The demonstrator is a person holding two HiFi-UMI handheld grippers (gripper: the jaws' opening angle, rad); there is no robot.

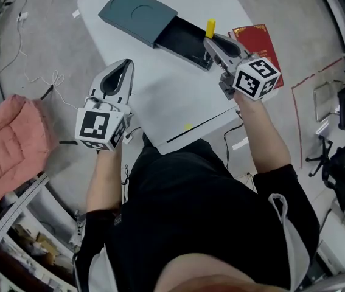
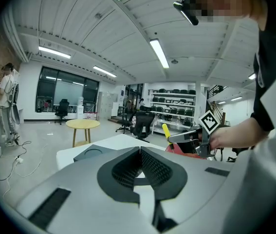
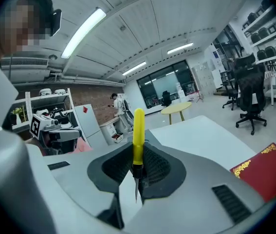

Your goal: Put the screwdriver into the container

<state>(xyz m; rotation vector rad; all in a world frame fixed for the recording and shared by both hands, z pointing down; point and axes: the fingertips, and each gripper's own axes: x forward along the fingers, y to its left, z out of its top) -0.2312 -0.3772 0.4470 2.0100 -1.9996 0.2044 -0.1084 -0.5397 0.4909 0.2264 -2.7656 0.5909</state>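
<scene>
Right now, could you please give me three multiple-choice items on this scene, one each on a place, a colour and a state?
1. Where is the red booklet?
A. On the table, right of the container in the head view
B. Inside the container
C. On the floor

2. What colour is the screwdriver handle?
A. Red
B. Yellow
C. Black

3. How is the left gripper?
A. Shut on the screwdriver
B. Wide open
C. Shut and empty

Answers:
1 A: the head view shows it flat on the tabletop beside the container.
2 B: the right gripper view shows a yellow handle clamped between its jaws.
3 C: in the left gripper view the jaws meet with nothing between them.
</scene>
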